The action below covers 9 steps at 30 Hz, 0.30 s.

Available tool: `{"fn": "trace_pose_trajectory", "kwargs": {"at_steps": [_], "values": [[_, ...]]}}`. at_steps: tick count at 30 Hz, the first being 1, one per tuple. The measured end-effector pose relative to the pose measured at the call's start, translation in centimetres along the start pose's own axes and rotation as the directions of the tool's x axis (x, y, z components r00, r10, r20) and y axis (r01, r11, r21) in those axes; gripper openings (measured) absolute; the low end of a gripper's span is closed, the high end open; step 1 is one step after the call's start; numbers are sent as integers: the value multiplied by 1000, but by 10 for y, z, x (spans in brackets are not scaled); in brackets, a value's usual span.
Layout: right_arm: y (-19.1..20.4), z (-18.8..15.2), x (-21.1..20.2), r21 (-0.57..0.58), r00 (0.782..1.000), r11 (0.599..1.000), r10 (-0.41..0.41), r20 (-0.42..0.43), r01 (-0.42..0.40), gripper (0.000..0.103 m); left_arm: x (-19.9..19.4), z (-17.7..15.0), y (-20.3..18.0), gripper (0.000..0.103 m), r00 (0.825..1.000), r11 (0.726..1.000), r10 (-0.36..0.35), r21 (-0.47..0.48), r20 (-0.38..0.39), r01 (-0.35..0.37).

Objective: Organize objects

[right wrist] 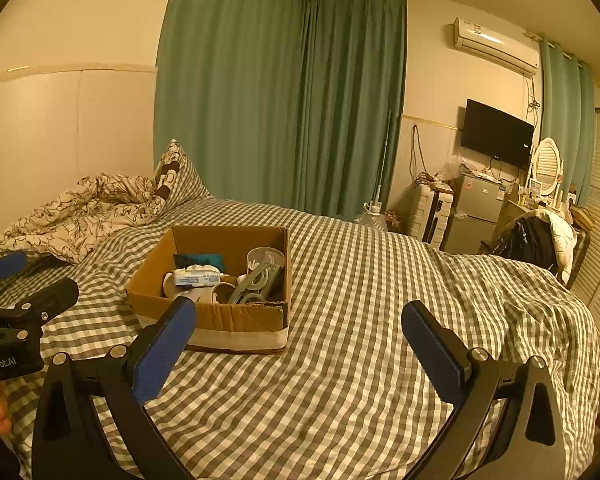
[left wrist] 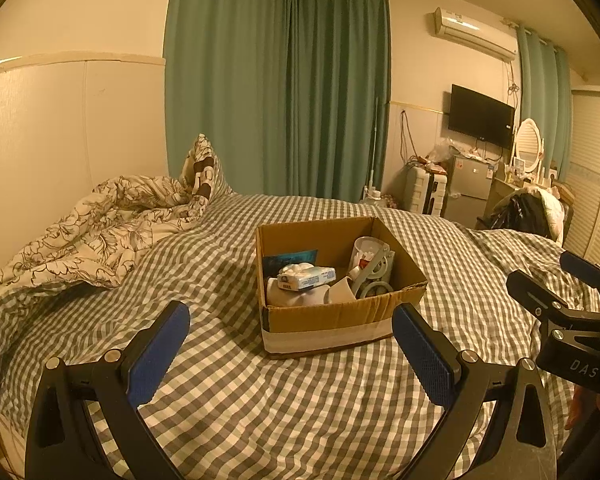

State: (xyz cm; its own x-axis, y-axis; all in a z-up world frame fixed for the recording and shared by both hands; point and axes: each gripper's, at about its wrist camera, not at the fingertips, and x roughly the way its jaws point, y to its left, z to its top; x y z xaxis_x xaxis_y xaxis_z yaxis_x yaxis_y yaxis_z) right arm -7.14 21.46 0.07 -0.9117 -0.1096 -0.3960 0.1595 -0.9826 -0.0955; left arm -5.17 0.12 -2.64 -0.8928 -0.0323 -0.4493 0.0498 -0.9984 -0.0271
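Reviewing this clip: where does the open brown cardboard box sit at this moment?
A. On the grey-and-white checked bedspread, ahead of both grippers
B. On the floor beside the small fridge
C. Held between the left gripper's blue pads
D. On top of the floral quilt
A: the open brown cardboard box rests on the grey-and-white checked bedspread, with the left gripper and right gripper both open and empty short of it.

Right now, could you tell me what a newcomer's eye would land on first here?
Probably the open brown cardboard box of small clutter, sitting mid-bed on the grey-and-white checked cover. Behind it hang tall green curtains. In the foreground, the left tool and right tool are open, holding nothing.
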Motion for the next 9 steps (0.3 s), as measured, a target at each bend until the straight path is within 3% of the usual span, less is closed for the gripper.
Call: {"fn": "trace_pose_trajectory", "kwargs": {"at_steps": [9], "values": [[1, -2, 1, -3, 1000, 1000, 5, -4, -5, 103, 0, -2, -1, 103, 1000, 1000, 5, 17, 11, -5]]}}
